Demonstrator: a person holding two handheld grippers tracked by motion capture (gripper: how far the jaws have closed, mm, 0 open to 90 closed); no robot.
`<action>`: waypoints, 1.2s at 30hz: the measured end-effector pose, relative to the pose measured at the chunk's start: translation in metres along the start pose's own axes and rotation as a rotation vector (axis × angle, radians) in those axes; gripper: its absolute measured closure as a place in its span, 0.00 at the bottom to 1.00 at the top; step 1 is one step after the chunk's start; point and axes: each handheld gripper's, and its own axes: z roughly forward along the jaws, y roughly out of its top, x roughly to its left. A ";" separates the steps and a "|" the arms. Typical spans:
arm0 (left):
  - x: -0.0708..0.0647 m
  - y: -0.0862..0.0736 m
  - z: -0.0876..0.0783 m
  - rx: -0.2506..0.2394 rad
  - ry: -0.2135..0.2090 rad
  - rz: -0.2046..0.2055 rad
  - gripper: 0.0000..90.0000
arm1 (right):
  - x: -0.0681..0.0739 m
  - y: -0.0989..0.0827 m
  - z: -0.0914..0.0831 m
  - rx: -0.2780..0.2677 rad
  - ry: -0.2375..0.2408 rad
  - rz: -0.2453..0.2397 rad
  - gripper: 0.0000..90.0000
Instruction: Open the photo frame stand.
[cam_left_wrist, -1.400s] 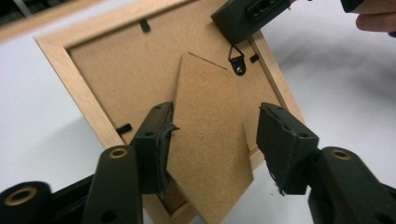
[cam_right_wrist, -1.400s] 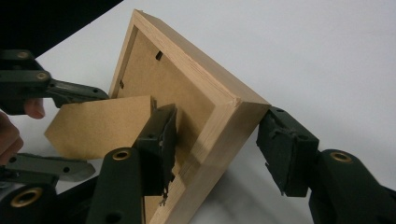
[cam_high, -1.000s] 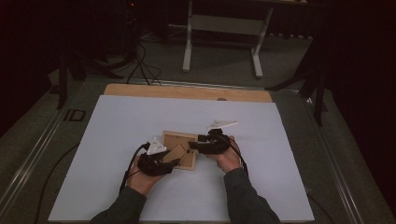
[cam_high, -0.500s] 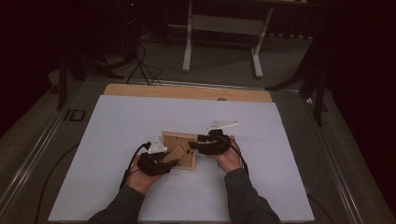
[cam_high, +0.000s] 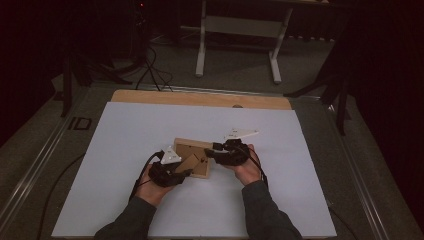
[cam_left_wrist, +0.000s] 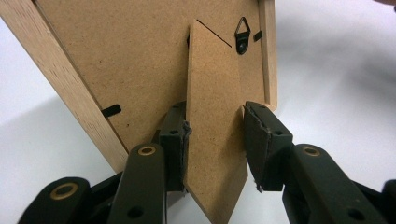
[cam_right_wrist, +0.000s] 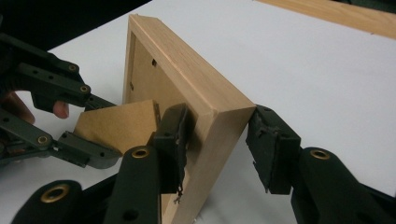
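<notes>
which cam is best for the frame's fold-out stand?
Left gripper view: the stand fills the centre, swung out from the frame back, hinge line and hanger ring sharp. Right gripper view gives one corner of it behind the frame edge. High view shows it small and dim.

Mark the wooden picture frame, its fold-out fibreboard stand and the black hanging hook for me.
Wooden picture frame (cam_right_wrist: 196, 81), right gripper view, top rail.
Fold-out fibreboard stand (cam_left_wrist: 212, 116), left gripper view, middle of the flap.
Black hanging hook (cam_left_wrist: 242, 32), left gripper view, triangular ring.

- A light wooden picture frame (cam_high: 192, 156) is laid face down, fibreboard back up, at the surface's centre.
- Its brown fibreboard stand flap (cam_left_wrist: 214, 140) is raised off the back, toward 7 o'clock.
</notes>
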 end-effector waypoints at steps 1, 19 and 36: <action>0.000 0.000 0.000 0.000 0.002 0.004 0.70 | 0.000 0.000 0.000 -0.001 -0.005 -0.006 0.64; 0.005 0.007 0.011 -0.004 0.049 0.023 0.71 | 0.006 0.005 -0.005 -0.029 -0.082 -0.066 0.67; 0.007 0.006 0.022 -0.007 0.076 0.026 0.74 | 0.009 0.007 0.000 -0.036 -0.119 -0.093 0.67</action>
